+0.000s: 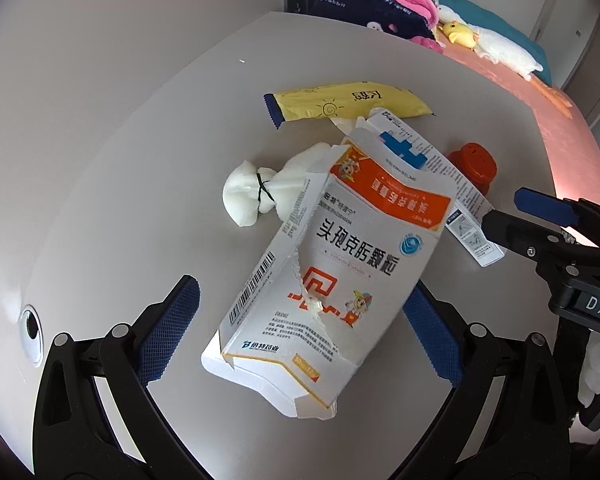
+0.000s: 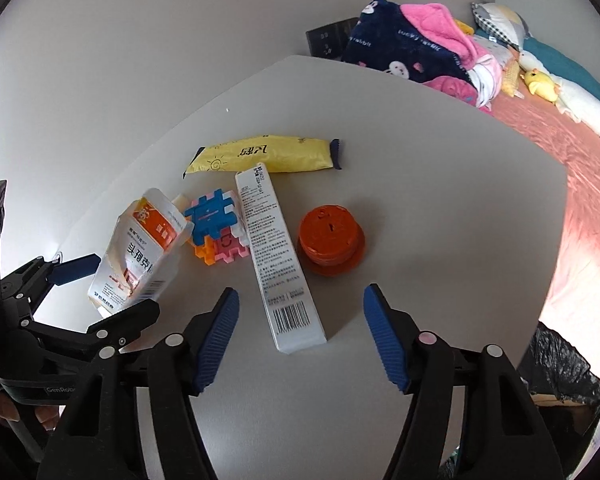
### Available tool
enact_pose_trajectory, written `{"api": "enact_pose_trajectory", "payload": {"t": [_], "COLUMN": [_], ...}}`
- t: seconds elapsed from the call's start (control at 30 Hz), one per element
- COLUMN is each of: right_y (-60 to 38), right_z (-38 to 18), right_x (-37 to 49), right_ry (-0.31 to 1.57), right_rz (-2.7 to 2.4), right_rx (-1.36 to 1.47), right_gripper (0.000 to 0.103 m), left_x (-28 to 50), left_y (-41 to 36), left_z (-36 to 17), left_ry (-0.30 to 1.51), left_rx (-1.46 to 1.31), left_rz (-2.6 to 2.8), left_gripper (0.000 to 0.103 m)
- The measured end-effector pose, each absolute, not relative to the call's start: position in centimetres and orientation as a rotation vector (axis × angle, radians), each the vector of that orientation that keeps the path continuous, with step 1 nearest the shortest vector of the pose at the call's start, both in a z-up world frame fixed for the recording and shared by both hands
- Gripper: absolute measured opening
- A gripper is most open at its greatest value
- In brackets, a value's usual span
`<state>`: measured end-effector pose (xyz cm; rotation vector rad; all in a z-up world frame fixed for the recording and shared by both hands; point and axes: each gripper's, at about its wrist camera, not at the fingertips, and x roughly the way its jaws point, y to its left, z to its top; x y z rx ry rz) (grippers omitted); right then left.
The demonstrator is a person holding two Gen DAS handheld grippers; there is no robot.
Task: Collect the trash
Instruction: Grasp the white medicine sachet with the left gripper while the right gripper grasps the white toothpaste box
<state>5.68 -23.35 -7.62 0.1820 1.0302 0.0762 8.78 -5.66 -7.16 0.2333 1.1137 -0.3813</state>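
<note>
A torn white and orange medicine box (image 1: 340, 264) stands tilted on the white table (image 1: 132, 168). It sits between the fingers of my left gripper (image 1: 302, 292), which is open: the left pad is clear of the box and the right pad is at its edge. A long white carton (image 2: 280, 256) lies flat, and its barcode end rests between the spread fingers of my right gripper (image 2: 300, 336), untouched. A yellow packet (image 2: 260, 156) lies further back. A white bundle tied with a dark band (image 1: 252, 192) sits left of the medicine box.
An orange-red round lid (image 2: 330, 240) and a colourful block toy (image 2: 216, 228) flank the carton. A bin lined with a black bag (image 2: 568, 380) stands past the table's right edge. Behind is a pink bed (image 2: 588, 208) with a blanket and plush toys.
</note>
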Motion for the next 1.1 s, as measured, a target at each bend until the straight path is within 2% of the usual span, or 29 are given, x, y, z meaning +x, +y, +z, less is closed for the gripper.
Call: {"api": "enact_pose_trajectory", "payload": {"t": [0.13,0.2,0.63,0.7,0.83,1.0,1.1], "right_y": [-22.9,-22.7,-21.7,-21.9,-21.9,-21.6,-21.5], "right_z": [-8.3,-8.7,-10.1,-10.0,-9.3,-7.8,-7.1], "right_x": [6.6,7.1,8.2,8.3,7.9,7.4,7.1], "right_ry": [1.044,1.053,1.041,1.049,1.044,1.011,0.996], "right_rz": [0.095,0.107,0.105,0.113,0.135,0.145,0.154], "right_rx": [0.168,0.163,0.109,0.124,0.178,0.182,0.183], "right_gripper": [0.059,0.056,0.031,0.031,0.030,0.028,0.028], "left_x": [9.1,8.9,8.5,8.7,8.6,8.0,7.6], "left_y": [-5.6,-5.7,-4.3,-4.0,-3.1,-2.1,-1.5], "left_z": [-7.4,-7.5,-8.8,-8.9,-8.9,-7.8,-6.8], "left_ry": [1.101,1.093,1.122,1.147,1.170,1.126,1.090], "left_rx": [0.247,0.268,0.164,0.148,0.082,0.023,-0.027], "left_rz": [-0.385,-0.387,-0.383,-0.351,-0.367,-0.370,-0.370], "left_gripper": [0.093,0.086,0.084,0.077,0.074,0.057,0.051]}}
